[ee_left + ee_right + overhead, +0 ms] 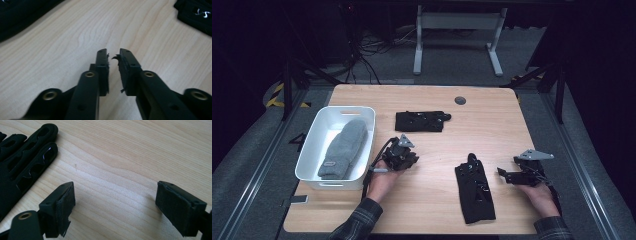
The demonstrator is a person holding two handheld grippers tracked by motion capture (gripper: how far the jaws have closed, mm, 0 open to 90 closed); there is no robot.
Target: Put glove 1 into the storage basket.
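From my station the table (492, 120) was evenly lit from overhead while the room around it fell nearly black. The high view looked soft and low in detail, with faint shadows under the bin (312, 172). In the gripper views the wood was bright, the near jaws slightly blurred, and a small glint showed on the black glove (47, 153). Soft shadows lay beneath the jaws.
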